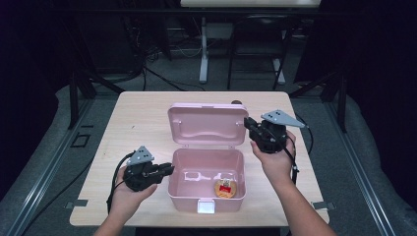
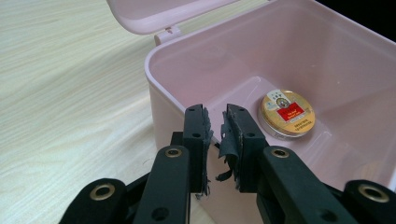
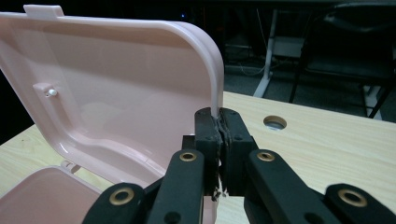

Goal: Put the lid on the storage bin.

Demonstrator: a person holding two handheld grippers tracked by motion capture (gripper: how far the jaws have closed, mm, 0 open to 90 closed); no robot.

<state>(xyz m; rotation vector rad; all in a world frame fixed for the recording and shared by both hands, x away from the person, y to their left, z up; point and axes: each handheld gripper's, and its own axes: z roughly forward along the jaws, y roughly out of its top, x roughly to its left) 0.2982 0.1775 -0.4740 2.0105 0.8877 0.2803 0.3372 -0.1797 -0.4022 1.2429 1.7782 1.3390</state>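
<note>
High view: the box is steadied at its left wall by the left gripper, whose jaws are parted and empty, while its lid is pinched at the right edge by the right gripper, seemingly for closing over the tin.

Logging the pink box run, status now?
Right gripper jaws shut on lid edge. Left gripper open at box wall. Tin inside. Nothing blocking.
</note>
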